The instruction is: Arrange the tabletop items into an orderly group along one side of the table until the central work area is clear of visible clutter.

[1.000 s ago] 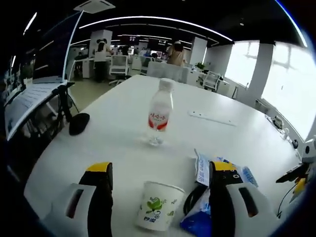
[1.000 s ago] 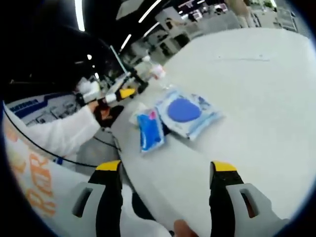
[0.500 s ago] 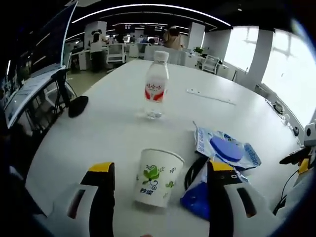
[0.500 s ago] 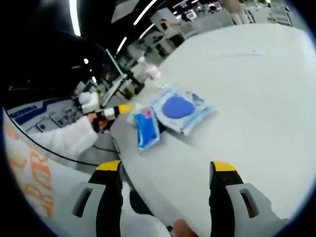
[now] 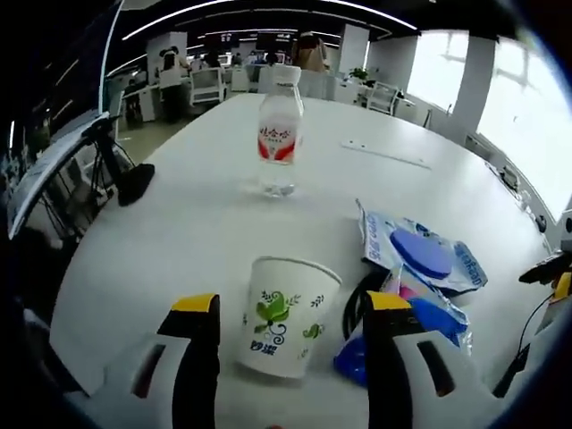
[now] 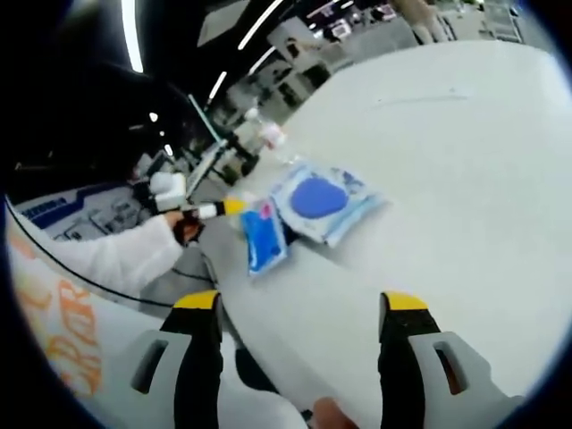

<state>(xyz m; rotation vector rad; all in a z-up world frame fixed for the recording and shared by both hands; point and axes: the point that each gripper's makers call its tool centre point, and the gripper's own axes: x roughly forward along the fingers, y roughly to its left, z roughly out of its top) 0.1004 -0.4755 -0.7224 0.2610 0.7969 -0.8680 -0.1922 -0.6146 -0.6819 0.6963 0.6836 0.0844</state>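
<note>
- Left gripper view: the left gripper [image 5: 284, 326] has its jaws released, yellow-tipped, standing either side of a cup [image 5: 286, 315] without touching it.
- The cup is white paper, tapered, upright on the smooth white bench [image 5: 179, 232]; it bears green leaf print, its small writing too blurred to read.
- At 12 o'clock a clear plastic bottle [image 5: 278, 134] stands upright, white cap, red label, text illegible.
- At 3 o'clock lies a crinkly clear pouch [image 5: 420, 259] with a blue disc; a glossy blue packet [image 5: 416, 326] sits beside it.
- Right gripper view: the right gripper [image 6: 302, 326] has jaws released, gripping nothing, over the bench edge; pouch and packet lie at 11 o'clock.
</note>
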